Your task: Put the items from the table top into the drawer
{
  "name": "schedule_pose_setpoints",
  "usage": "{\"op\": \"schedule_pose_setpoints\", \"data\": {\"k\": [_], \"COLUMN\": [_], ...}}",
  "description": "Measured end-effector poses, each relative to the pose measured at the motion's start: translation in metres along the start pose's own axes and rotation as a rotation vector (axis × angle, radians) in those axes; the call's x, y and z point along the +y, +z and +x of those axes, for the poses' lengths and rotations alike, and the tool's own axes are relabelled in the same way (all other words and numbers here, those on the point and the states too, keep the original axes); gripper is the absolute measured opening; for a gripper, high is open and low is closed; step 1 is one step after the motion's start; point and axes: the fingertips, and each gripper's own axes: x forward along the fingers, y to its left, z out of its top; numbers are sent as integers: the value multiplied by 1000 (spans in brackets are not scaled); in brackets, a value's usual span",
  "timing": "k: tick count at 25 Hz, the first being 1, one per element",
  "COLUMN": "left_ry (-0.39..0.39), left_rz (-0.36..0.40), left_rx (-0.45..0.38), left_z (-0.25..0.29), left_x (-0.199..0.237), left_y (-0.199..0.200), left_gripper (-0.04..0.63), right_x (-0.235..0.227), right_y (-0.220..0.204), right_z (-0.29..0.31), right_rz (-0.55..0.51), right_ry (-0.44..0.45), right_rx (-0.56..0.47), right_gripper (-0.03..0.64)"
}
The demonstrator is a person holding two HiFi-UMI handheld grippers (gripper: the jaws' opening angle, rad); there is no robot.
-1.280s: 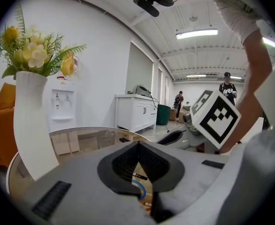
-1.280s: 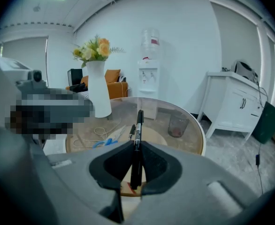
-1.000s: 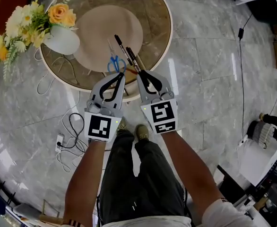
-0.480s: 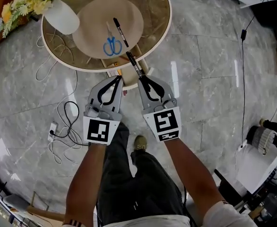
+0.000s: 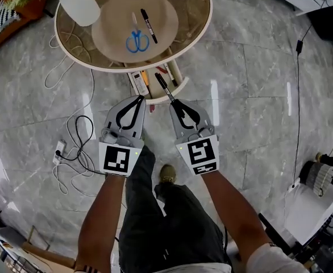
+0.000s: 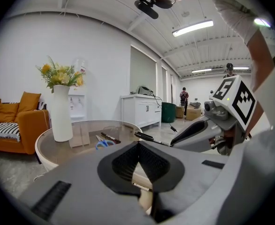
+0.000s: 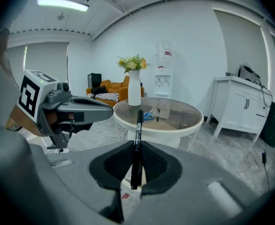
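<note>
Right tool (image 5: 174, 102) clamped on a black marker (image 5: 164, 86); the right gripper view shows both pads pressing the barrel, with most of the marker sticking out forward past the tips toward the desk (image 5: 201, 37). Left tool (image 5: 139, 99) has its jaws together with nothing between them, tips meeting in the left gripper view. Both tools sit side by side, near each other but apart, just in front of the open drawer (image 5: 181, 86), which is pulled out from under the near edge of the round desk. In the head view the far end of the held marker overlaps the drawer opening, and the right gripper view shows the drawer below the jaws, so the marker is above it and not inside. The drawer already holds a white flat item (image 5: 137, 83), an orange pen (image 5: 145, 77) and something red (image 5: 165, 70), too small to name. On the desktop a round tan mat (image 5: 112, 30) carries blue-handled scissors (image 5: 134, 40) and a second black marker (image 5: 149, 25), lying just beside each other, apart. A white vase (image 5: 79, 3) stands at the far left of the desk, off the mat. White and black cables (image 5: 78, 149) lie on the grey marble floor (image 5: 257, 124) left of the left tool. The person's legs and shoes are below both tools.
</note>
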Motion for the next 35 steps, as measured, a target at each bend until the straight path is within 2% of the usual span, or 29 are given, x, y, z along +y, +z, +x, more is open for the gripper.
{"op": "schedule_pose_setpoints", "data": {"k": [7, 11, 15, 18, 21, 27, 35], "left_ry": [-7, -48, -56, -71, -72, -67, -55], "left_rz": [4, 45, 59, 130, 139, 115, 147], "left_rx": [-1, -1, -25, -49, -80, -135, -179], "left_z": [15, 32, 52, 66, 79, 92, 98], "left_x": [14, 19, 38, 52, 59, 65, 75], "left_y": [-52, -82, -112, -139, -160, -179, -197], "left_gripper": [-2, 0, -2, 0, -2, -2, -2], "right_x": [-11, -18, -24, -30, -34, -37, -39], "right_y": [-50, -78, -111, -135, -156, -191, -213], "right_z": [38, 69, 106, 132, 155, 187, 218], "right_rz": [-32, -54, -94, -106, -122, -151, -154], "right_ry": [-3, -1, 11, 9, 11, 19, 37], "right_rx": [41, 47, 46, 47, 51, 115, 197], "right_gripper": [44, 44, 44, 44, 44, 44, 44]}}
